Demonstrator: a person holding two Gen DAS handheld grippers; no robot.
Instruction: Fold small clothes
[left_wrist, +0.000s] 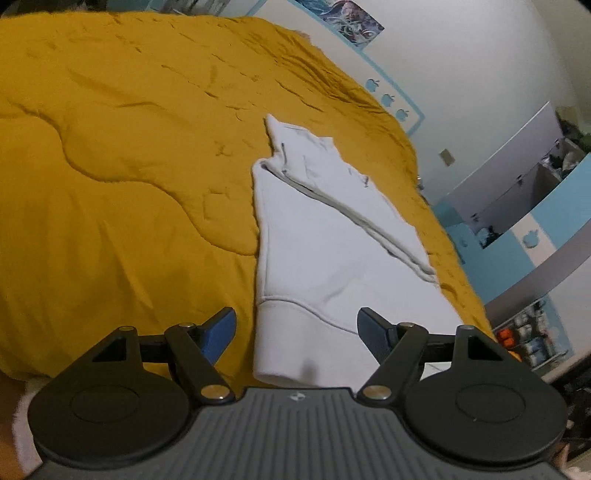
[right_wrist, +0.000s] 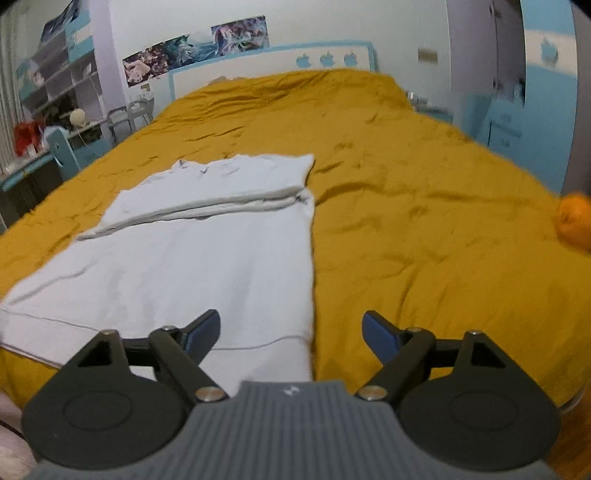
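Observation:
A white garment (left_wrist: 332, 254) lies flat on the mustard bedspread (left_wrist: 129, 184), its sides folded in to a long strip with a sleeve laid across it. My left gripper (left_wrist: 297, 332) is open and empty above the garment's near left hem corner. In the right wrist view the garment (right_wrist: 207, 258) lies left of centre on the bedspread (right_wrist: 424, 221). My right gripper (right_wrist: 291, 332) is open and empty above the garment's near right hem corner, one finger over the cloth, the other over the bedspread.
A blue-and-white headboard (right_wrist: 273, 66) and posters are on the far wall. Shelves and a desk (right_wrist: 55, 110) stand to the left of the bed, blue cabinets (left_wrist: 535, 229) to the right. An orange round object (right_wrist: 574, 221) sits at the bed's right edge.

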